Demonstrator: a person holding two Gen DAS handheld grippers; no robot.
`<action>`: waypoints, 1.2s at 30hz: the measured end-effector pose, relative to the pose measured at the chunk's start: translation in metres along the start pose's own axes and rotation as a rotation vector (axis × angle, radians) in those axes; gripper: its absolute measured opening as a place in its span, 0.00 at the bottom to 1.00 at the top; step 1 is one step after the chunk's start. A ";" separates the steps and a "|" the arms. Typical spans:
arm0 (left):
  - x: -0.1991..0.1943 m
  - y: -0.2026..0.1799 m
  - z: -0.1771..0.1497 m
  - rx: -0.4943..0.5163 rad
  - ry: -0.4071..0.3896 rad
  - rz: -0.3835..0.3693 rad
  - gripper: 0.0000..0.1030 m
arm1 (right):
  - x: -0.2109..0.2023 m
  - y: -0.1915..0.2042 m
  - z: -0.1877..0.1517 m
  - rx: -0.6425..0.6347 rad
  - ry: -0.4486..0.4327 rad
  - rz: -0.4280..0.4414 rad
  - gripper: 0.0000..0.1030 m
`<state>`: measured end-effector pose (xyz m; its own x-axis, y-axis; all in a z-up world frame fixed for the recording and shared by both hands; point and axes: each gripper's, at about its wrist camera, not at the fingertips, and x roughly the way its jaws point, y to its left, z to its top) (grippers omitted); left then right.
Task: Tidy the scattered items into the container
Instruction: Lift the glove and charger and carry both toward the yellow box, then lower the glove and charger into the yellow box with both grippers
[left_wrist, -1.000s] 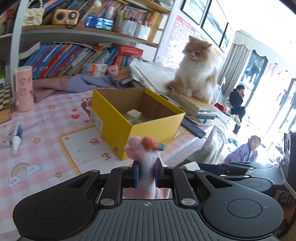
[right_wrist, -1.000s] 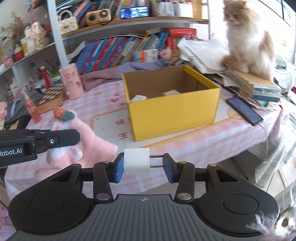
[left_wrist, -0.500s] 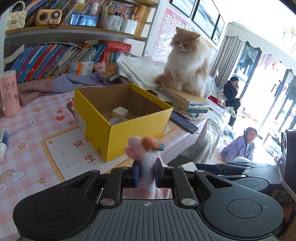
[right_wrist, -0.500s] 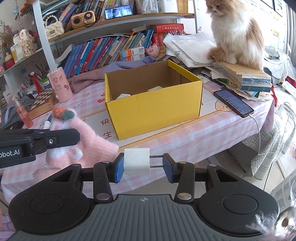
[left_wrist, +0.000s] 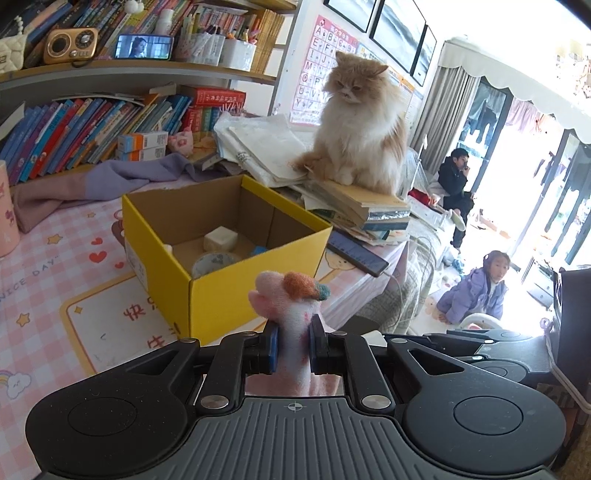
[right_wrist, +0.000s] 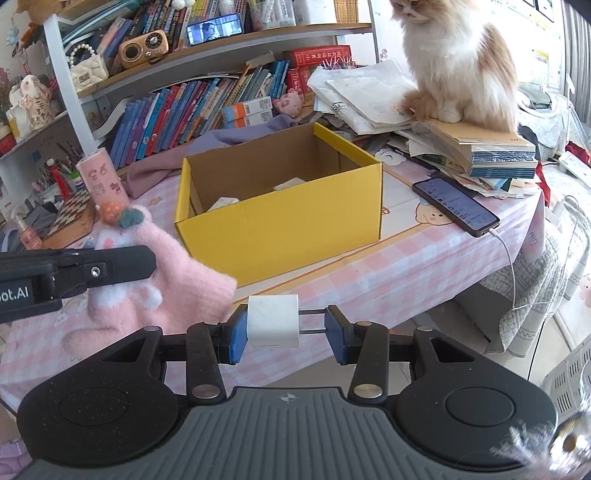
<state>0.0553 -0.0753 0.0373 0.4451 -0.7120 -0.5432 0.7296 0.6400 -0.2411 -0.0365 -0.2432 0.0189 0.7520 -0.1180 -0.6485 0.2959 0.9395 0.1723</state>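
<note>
The open yellow cardboard box (left_wrist: 255, 295) (right_wrist: 280, 236) stands on the pink checked tablecloth and holds several small items. My left gripper (left_wrist: 293, 349) is shut on a pink fluffy glove (left_wrist: 291, 314) with an orange and teal pompom, held in front of the box's near corner. The glove also shows in the right wrist view (right_wrist: 173, 273), hanging from the left gripper's finger (right_wrist: 92, 271). My right gripper (right_wrist: 286, 328) is shut on a white charger plug (right_wrist: 273, 321), its metal prongs against the right pad, off the table's front edge.
An orange-and-white cat (left_wrist: 362, 136) (right_wrist: 458, 62) sits on a stack of books and papers right of the box. A phone on a cable (right_wrist: 456, 210) lies near the table's right edge. A pink cup (right_wrist: 101, 177), chessboard and bookshelves are behind. Two people (left_wrist: 476, 291) are beyond the table.
Both grippers have moved closer to the yellow box and a little higher, so its inside shows more. Each keeps hold of its item.
</note>
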 end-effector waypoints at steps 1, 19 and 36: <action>0.003 -0.001 0.003 0.004 -0.003 -0.002 0.14 | 0.001 -0.003 0.002 0.004 -0.002 -0.002 0.40; 0.060 0.001 0.084 0.020 -0.117 0.080 0.14 | 0.045 -0.053 0.093 -0.073 -0.126 0.044 0.40; 0.142 0.029 0.128 0.014 -0.079 0.337 0.14 | 0.148 -0.043 0.167 -0.356 -0.122 0.235 0.40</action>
<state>0.2056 -0.1947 0.0562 0.7003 -0.4820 -0.5265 0.5421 0.8390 -0.0472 0.1600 -0.3550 0.0390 0.8451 0.0947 -0.5262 -0.0965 0.9950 0.0241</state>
